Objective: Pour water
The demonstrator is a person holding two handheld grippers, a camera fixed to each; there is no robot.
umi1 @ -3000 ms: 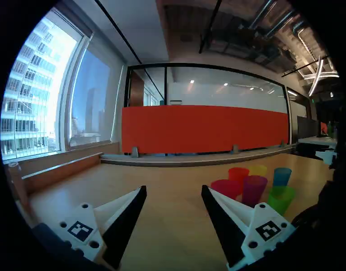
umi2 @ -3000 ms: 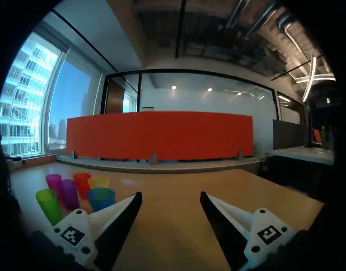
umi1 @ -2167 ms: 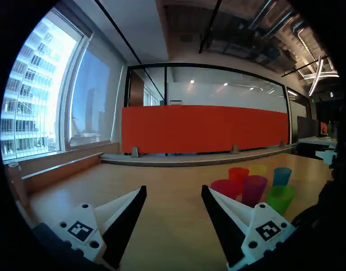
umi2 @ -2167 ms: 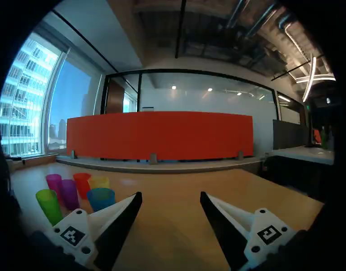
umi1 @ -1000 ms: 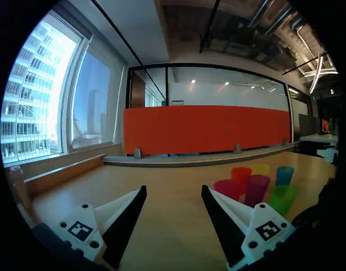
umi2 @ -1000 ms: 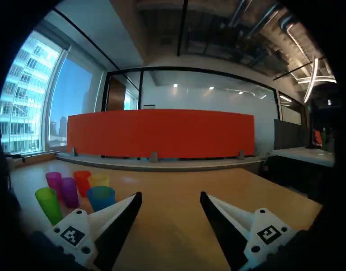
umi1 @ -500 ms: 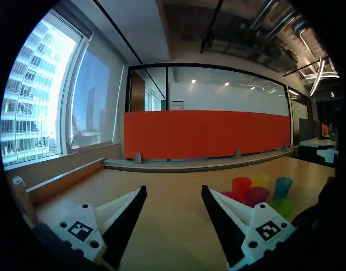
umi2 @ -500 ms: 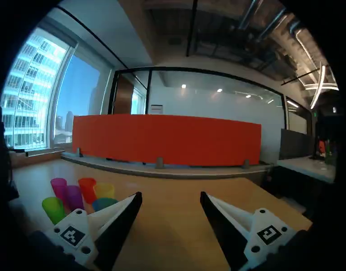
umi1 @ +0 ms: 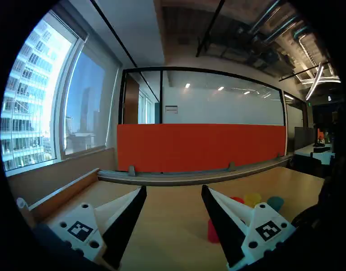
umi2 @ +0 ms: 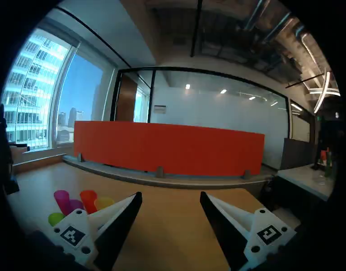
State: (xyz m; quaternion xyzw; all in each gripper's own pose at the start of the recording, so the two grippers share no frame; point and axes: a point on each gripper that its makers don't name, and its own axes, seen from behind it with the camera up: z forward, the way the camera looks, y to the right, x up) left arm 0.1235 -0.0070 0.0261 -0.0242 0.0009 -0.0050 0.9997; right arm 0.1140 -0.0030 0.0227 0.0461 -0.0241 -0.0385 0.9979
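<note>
Wooden counter (umi1: 173,239), orange partition (umi1: 200,147) behind | we hold left claw (umi1: 173,187) level over it, wide open, empty | right claw (umi2: 170,194) same | cups (umi2: 88,198) clustered on counter between both claws.

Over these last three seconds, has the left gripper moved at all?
Yes. The left gripper has lifted or tipped upward: the orange panel and the cups now sit lower in its view.
</note>
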